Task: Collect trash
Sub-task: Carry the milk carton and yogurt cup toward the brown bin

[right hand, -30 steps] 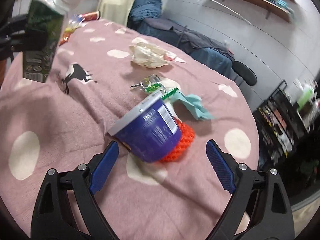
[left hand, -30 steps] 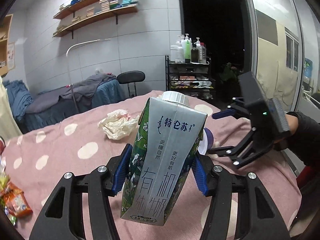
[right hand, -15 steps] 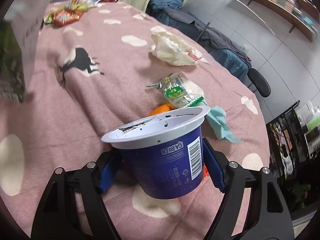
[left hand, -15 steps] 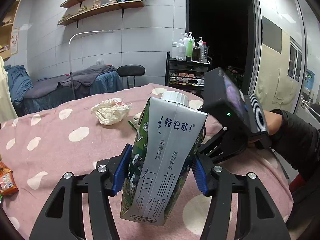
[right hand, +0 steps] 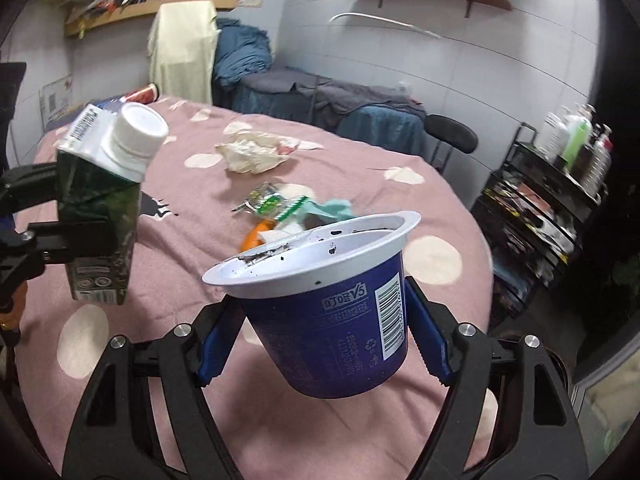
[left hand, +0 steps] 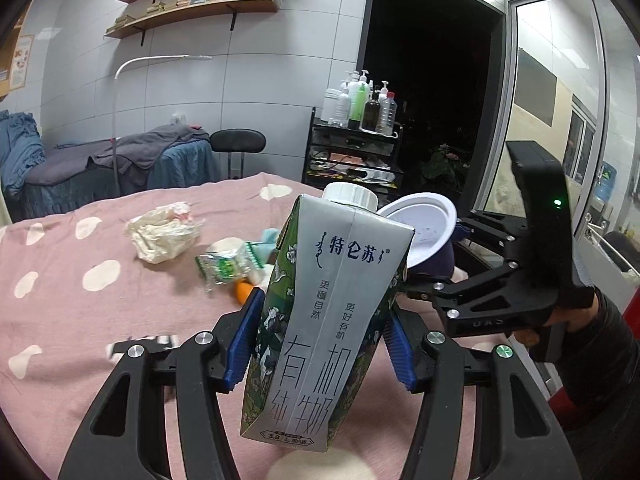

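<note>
Milk carton, grey/green w/ white screw cap, upright, held off the pink spotted tablecloth. Blue yogurt cup, white rim, open, slightly tilted, also lifted. Crumpled wrapper, green packet, teal tissue, orange bit lie mid-table.

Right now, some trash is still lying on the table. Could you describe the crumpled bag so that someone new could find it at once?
Look at the round table with the pink spotted cloth. Toward its far side, nearer the bed than the other litter, lies the crumpled bag. It is cream-white and lies alone, while the green wrapper lies closer, in a small pile.
</note>
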Available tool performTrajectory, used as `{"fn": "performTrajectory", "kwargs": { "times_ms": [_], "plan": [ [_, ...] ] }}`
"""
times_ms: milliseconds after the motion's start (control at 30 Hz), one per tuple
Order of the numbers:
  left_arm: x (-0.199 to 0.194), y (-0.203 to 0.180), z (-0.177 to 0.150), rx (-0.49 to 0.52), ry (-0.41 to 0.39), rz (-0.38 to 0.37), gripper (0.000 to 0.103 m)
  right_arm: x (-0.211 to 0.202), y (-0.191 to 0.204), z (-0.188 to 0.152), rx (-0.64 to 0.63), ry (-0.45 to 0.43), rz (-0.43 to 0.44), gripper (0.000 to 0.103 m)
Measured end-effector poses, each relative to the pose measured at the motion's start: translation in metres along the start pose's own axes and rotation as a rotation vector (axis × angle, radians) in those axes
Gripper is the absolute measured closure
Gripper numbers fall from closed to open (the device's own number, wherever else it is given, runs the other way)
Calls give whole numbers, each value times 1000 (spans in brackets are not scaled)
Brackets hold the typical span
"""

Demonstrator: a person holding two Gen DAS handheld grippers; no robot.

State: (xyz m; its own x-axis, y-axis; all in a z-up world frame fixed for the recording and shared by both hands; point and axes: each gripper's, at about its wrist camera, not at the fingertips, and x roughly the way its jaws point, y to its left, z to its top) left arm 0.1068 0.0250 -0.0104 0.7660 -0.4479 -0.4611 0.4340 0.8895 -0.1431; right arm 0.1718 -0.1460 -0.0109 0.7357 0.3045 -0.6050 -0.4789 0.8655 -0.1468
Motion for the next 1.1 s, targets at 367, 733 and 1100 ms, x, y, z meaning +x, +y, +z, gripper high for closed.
{"fn": "performTrajectory", "kwargs": {
  "times_ms": [367,733,1100],
  "plan": [
    [45,-45,18,6,44,-126,47,-46,-76,-52,257,-17,-147,27],
    [81,-90,27,64,90,-215,47,-61,-153,-114,486,45,-326,27],
    [106,-125,38,111,118,-268,46,-24,-205,-167,674,197,-369,27]
  ]
}}
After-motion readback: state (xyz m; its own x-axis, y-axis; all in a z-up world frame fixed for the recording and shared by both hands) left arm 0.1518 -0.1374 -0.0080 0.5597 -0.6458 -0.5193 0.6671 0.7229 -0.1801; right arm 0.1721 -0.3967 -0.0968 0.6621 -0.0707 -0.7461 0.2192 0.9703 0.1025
